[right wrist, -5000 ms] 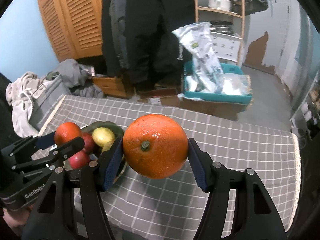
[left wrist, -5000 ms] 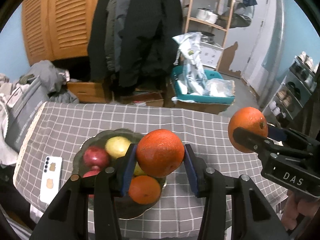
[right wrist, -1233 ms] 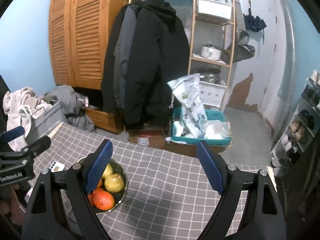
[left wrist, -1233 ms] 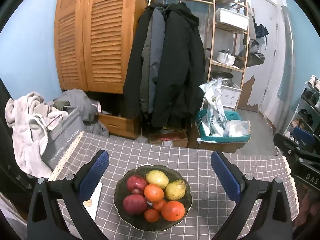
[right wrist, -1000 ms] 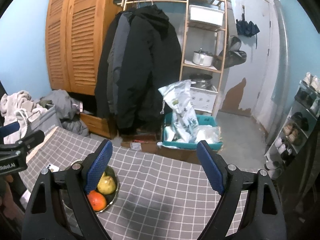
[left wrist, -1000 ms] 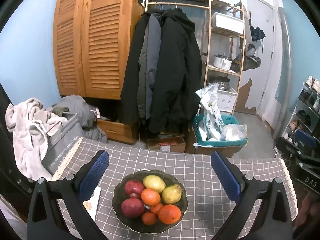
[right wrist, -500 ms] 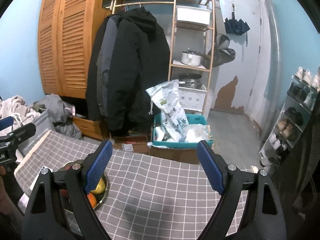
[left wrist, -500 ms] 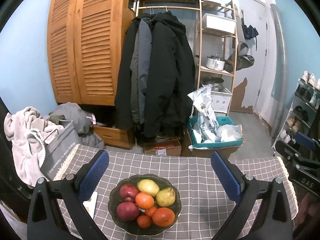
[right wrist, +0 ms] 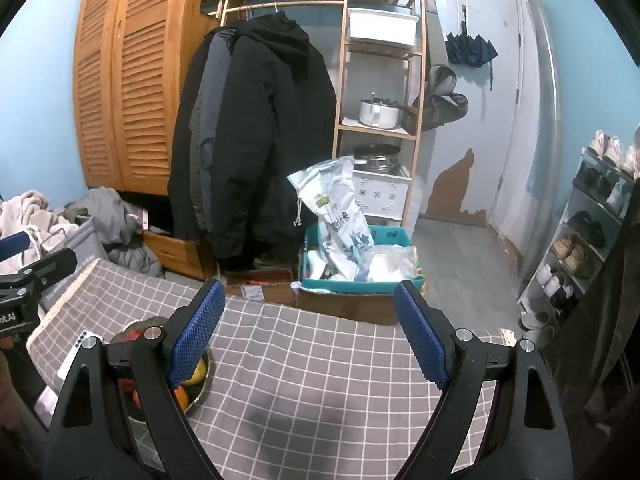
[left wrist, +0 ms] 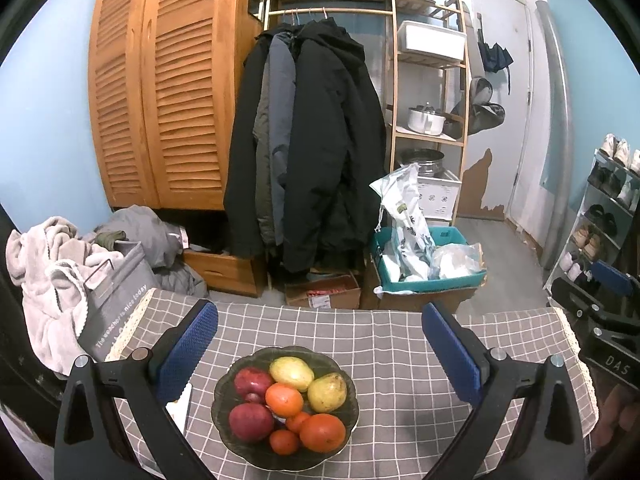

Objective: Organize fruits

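Blue rubber pads face each other across a wide gap on the left gripper (left wrist: 318, 344), nothing between them, where five seconds ago they clamped a large orange; the right gripper (right wrist: 308, 334) likewise stands spread and empty, its own orange gone from its grasp. Just beyond the left fingers, on the grey checked tablecloth (left wrist: 392, 344), sits the dark scalloped glass bowl (left wrist: 226, 384), and both views have drawn back from it, so it now shows whole. It holds two red apples (left wrist: 251, 416), a yellow-green pear (left wrist: 291, 372) and a second pear (left wrist: 327, 392) toward the far side, a mid-sized orange (left wrist: 284, 400) in the middle, and a big orange (left wrist: 322, 433) with two small ones at the near rim. No fruit lies loose on the cloth, so the gathering looks finished and the hands seem to be retiring. A white phone (right wrist: 78, 347) lies left of the bowl. Farther off hang black winter coats (left wrist: 316, 152) beside a louvred wooden wardrobe (left wrist: 164, 88).
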`<action>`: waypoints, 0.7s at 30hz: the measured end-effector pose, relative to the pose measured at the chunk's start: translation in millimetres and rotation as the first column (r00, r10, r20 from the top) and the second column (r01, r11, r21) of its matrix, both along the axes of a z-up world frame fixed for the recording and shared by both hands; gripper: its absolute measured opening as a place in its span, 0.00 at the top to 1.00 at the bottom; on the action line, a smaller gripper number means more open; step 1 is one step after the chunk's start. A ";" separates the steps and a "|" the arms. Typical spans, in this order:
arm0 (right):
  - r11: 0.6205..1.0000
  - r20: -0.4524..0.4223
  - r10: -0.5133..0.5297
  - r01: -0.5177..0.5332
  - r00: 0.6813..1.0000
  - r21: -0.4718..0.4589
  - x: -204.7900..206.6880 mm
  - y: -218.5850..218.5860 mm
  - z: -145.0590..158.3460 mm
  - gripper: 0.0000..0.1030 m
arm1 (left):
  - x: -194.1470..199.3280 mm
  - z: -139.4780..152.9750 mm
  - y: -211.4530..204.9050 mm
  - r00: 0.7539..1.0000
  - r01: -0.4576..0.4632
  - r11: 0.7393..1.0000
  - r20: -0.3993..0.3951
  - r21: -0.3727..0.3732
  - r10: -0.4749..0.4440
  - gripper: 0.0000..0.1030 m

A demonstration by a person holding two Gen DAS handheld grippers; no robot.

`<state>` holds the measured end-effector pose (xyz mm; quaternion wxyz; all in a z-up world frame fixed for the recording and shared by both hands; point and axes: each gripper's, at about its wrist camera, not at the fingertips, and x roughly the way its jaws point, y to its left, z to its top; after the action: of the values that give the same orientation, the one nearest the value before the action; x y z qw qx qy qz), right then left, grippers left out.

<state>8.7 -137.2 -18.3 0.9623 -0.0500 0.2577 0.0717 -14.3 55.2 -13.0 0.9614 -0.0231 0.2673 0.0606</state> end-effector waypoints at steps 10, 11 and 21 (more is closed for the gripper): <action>1.000 0.004 -0.003 0.003 1.000 0.000 0.8 -3.3 0.1 0.17 | -1.9 -2.4 -7.7 1.000 0.008 1.000 0.009 0.001 -0.008 0.00; 1.000 0.005 -0.005 0.005 1.000 0.000 0.4 -4.2 0.3 0.17 | -2.1 -1.8 -7.9 1.000 0.008 1.000 0.010 0.001 -0.008 0.00; 1.000 0.008 -0.011 0.011 1.000 0.002 2.4 -13.0 2.7 0.17 | -1.7 0.3 -7.9 1.000 0.010 1.000 0.012 -0.003 -0.010 0.00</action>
<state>11.1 -150.2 -15.6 0.9637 -0.0480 0.2541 0.0663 -16.0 47.3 -12.6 0.9633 -0.0235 0.2618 0.0551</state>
